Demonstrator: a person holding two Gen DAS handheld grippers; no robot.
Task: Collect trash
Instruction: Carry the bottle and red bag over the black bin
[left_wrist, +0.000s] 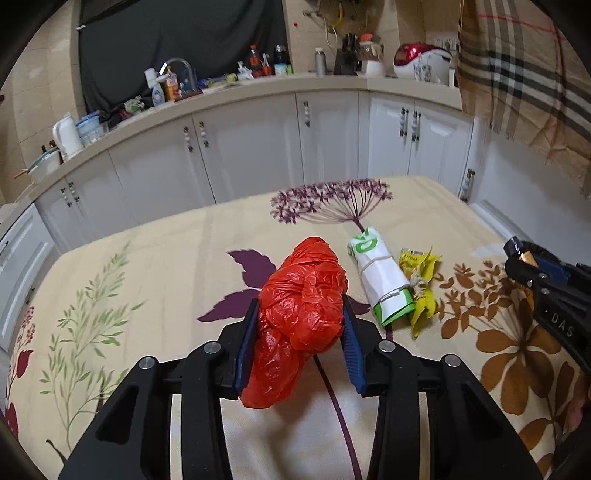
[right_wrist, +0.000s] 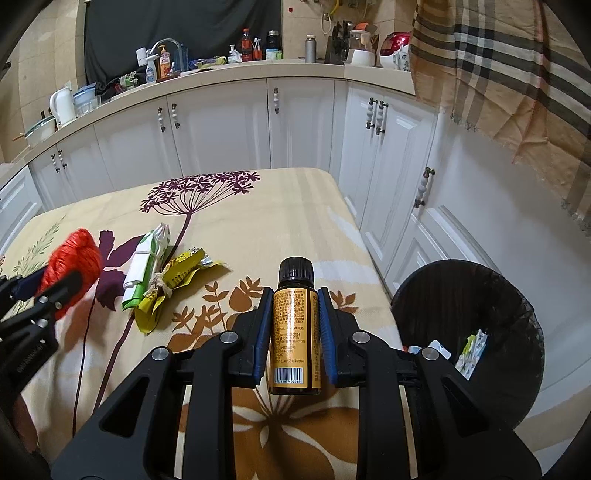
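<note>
A crumpled red plastic bag (left_wrist: 306, 273) lies on the floral tablecloth (left_wrist: 166, 266), and my left gripper (left_wrist: 300, 301) is shut on it, both blue pads pressed into its sides. My right gripper (right_wrist: 294, 291) is shut on a small brown bottle (right_wrist: 295, 332) with an orange label and black cap, held upright just above the cloth. Between the two grippers lie a rolled white-and-green packet (right_wrist: 146, 262) tied with a band and a crumpled yellow wrapper (right_wrist: 173, 284). In the right wrist view the red bag (right_wrist: 74, 258) shows at the left in the left gripper (right_wrist: 55, 280).
A black lined bin (right_wrist: 469, 295) with several scraps inside stands on the floor off the table's right edge. White cabinets (right_wrist: 221, 133) under a cluttered counter run behind the table. A plaid cloth (right_wrist: 498, 74) hangs at the upper right.
</note>
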